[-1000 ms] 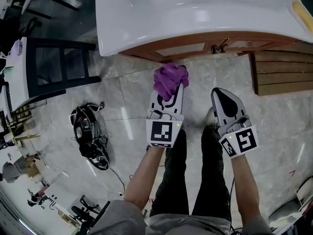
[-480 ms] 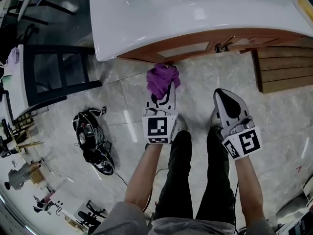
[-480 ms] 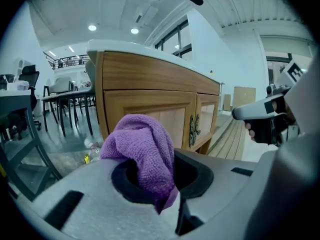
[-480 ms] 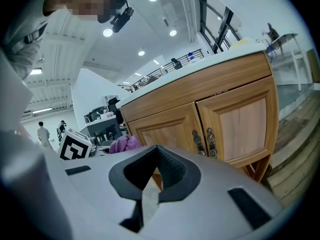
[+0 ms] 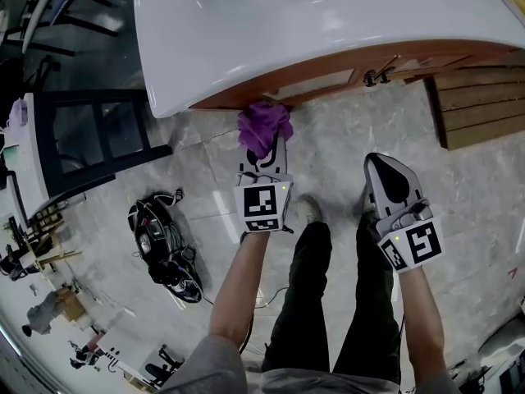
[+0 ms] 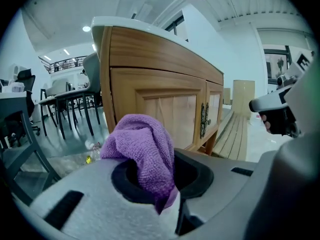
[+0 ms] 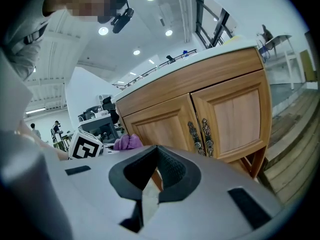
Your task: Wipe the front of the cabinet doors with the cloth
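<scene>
Cloth up against the left cabinet door, ready for a wiping pass

I had the left hand-held gripper (image 5: pixel 265 149) clamped on the purple cloth (image 6: pixel 142 151), its bunched end poking out ahead of the jaws, right at the left wooden cabinet door (image 6: pixel 161 113) just under the white counter (image 5: pixel 328 23). I could not tell whether it was actually touching. To wipe well, I judged I should press that soft wad flat on the panel and sweep across toward the ornate metal handles (image 7: pixel 200 136), letting only fabric and never the jaw tips meet the wood. The cloth looked like fluffy, loosely crumpled microfibre, so it would likely squash and drag easily. The right hand-held gripper (image 5: pixel 385 176) hung apart, its jaws together on nothing.
</scene>
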### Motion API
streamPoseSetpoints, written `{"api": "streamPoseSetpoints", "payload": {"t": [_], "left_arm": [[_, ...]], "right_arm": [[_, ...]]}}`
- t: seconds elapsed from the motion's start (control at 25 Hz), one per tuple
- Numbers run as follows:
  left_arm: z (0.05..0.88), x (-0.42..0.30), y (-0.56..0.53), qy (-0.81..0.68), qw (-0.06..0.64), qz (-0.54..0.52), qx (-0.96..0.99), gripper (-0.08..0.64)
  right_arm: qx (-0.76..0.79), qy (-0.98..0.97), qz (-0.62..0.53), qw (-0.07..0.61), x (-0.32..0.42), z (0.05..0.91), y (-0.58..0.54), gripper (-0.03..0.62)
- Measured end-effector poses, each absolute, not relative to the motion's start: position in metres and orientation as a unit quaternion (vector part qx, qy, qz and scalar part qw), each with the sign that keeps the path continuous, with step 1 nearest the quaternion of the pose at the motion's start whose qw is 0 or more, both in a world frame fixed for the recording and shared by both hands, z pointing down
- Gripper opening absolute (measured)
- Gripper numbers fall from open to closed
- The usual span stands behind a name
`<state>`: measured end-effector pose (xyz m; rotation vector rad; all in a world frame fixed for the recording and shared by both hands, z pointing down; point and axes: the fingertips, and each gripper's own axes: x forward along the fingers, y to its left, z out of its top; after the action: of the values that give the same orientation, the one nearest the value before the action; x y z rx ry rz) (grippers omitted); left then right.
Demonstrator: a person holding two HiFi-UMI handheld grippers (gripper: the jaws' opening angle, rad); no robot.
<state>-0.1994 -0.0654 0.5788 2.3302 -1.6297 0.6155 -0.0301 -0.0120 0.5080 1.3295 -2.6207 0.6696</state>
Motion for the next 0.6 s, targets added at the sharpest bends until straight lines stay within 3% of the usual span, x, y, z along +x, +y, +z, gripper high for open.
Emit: {"api": "streamPoseSetpoints", "payload": {"t": [0.6], "left_arm": [[0.593,-0.204,-0.087,-0.55,0.114,0.227,0.796,0.074]], "right_arm": [[0.454,-0.861,0.222,0.055,-0.04,0.516,-0.021,0.011]]}}
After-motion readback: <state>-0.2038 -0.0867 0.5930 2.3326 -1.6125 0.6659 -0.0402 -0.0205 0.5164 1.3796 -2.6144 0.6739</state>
